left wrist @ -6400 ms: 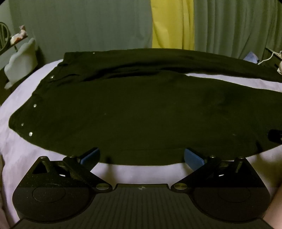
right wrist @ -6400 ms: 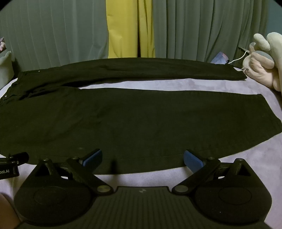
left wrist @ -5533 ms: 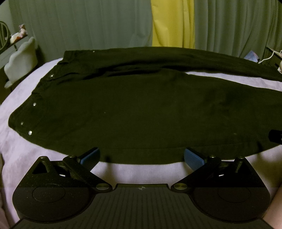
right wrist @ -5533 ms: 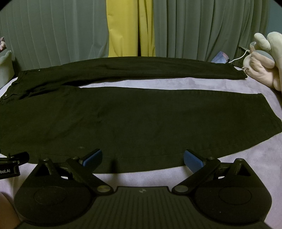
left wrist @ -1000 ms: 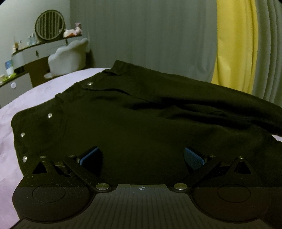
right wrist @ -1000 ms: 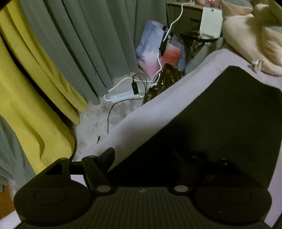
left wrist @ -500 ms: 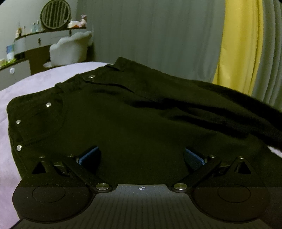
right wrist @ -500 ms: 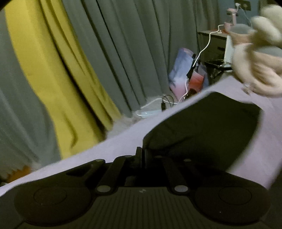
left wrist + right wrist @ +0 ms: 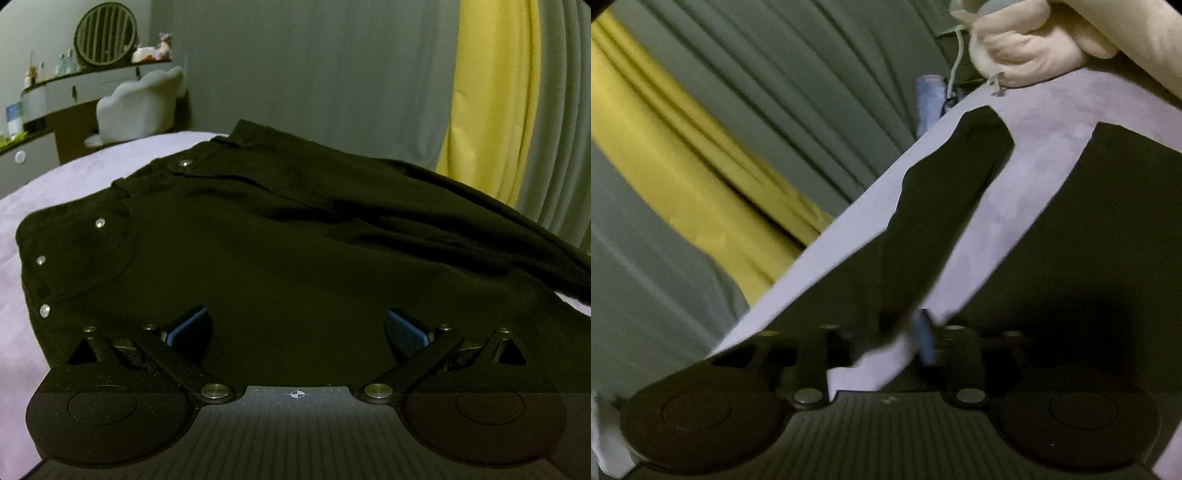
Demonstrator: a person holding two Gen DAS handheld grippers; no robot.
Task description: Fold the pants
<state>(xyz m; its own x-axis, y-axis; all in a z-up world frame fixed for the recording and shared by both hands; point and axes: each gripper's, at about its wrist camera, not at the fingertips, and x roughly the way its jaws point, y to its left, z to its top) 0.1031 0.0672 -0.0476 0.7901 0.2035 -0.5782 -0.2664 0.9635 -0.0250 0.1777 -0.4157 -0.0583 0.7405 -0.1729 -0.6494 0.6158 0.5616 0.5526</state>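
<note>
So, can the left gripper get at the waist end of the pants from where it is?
Probably yes. The left gripper hangs open directly over the pants near the waist, and nothing lies between its blue pads and the fabric.

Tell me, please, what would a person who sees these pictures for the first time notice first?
First, the black pants spread across the lilac bed cover, filling most of the left wrist view, with the open left gripper over the waist end. Next, the bright yellow curtain among grey ones behind the bed. In the blurred right wrist view, the two pant legs lie apart, and a cream plush toy sits beyond them.
</note>
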